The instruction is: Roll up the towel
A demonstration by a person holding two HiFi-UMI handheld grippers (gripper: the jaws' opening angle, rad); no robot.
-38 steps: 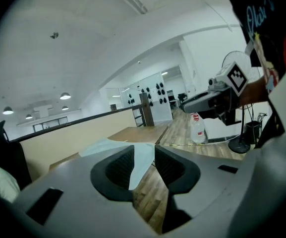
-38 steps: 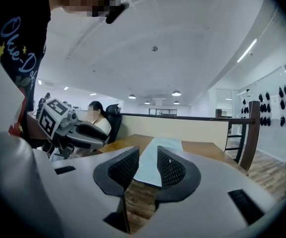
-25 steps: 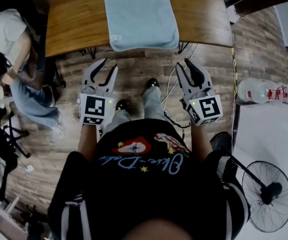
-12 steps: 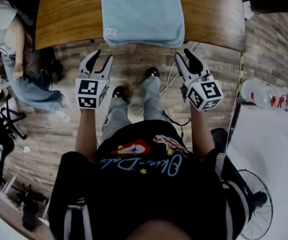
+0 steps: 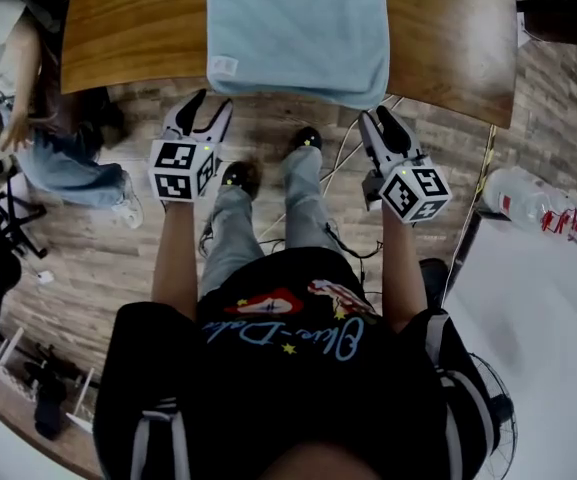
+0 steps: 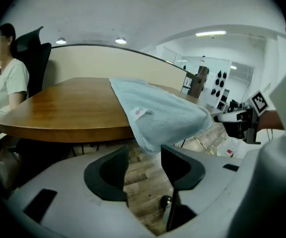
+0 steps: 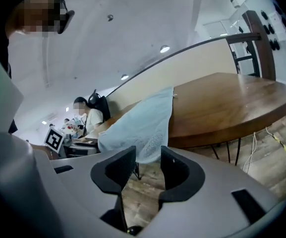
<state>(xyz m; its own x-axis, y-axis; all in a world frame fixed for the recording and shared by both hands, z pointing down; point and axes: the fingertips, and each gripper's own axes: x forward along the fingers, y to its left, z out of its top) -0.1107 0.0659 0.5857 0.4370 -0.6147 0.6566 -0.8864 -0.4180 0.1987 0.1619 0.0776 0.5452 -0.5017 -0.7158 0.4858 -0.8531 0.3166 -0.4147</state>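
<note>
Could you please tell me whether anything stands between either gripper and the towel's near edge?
Nothing visible does. The left gripper and right gripper sit just short of the towel, whose near edge overhangs the table. Only open air above the floor separates them. Both sets of fingers are opening, with nothing between them.

Wooden table [image 5: 138,28]; pale blue towel [image 5: 298,28] flat across its near edge

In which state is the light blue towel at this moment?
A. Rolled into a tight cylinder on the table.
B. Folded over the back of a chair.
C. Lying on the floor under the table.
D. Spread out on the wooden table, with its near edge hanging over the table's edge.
D: the towel lies spread out on the wooden table, and its near edge droops past the rim.
</note>
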